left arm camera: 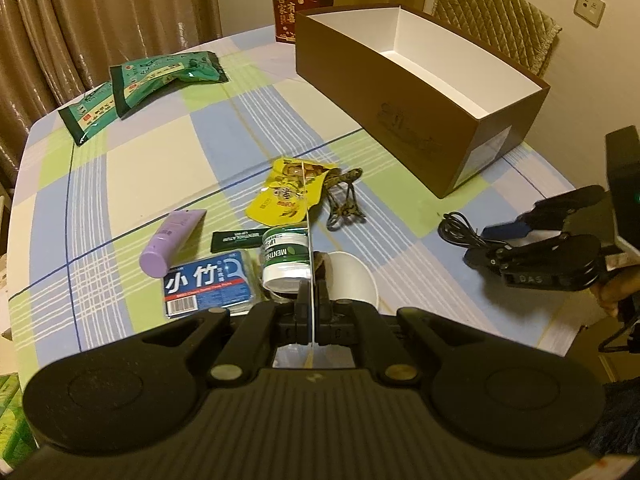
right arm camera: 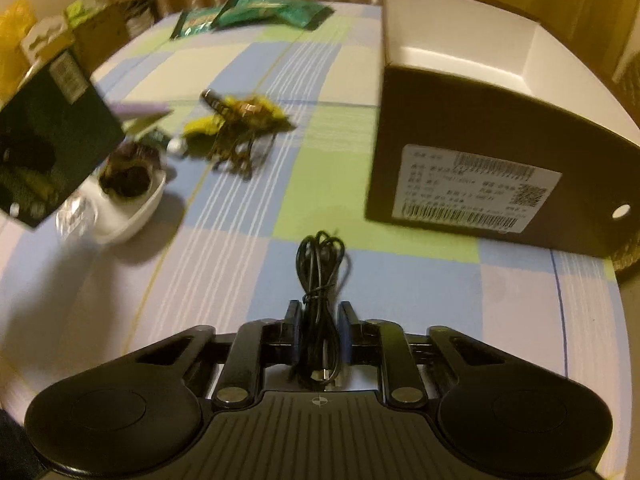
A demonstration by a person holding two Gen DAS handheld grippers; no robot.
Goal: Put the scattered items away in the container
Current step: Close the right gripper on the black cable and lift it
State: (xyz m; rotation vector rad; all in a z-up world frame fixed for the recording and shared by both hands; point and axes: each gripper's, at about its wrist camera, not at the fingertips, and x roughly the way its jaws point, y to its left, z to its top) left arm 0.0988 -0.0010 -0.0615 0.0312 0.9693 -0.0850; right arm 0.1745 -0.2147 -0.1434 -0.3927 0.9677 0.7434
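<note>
The left hand-held gripper (left arm camera: 308, 300) is level above the table's near edge, its fingers pinched on a thin card packet (left arm camera: 307, 216) seen edge-on, standing upright between them. The right hand-held gripper (right arm camera: 320, 320) reaches in low from the right edge, its fingers (right arm camera: 293, 330) narrowed around a bundled black cable (right arm camera: 320, 276); whether they actually press it I cannot tell. The cable's far loop lies on the checked tablecloth (left arm camera: 132, 168).

The brown box (left arm camera: 404, 92), open-topped with a white inside, stands toward the far right corner of the table, its labelled end facing the right gripper.

Between the left gripper and the box lie a yellow snack bag (left arm camera: 286, 194) touching a camouflage cord (left arm camera: 344, 200). Nearer are a green-and-white Mentholatum pack (left arm camera: 285, 258), a white bowl (left arm camera: 356, 276), a blue floss pack (left arm camera: 210, 282) and a purple tube (left arm camera: 170, 242). Two green packets (left arm camera: 136, 88) overlap near the far left edge, and a red carton (left arm camera: 294, 8) stands at the far edge behind the box.
</note>
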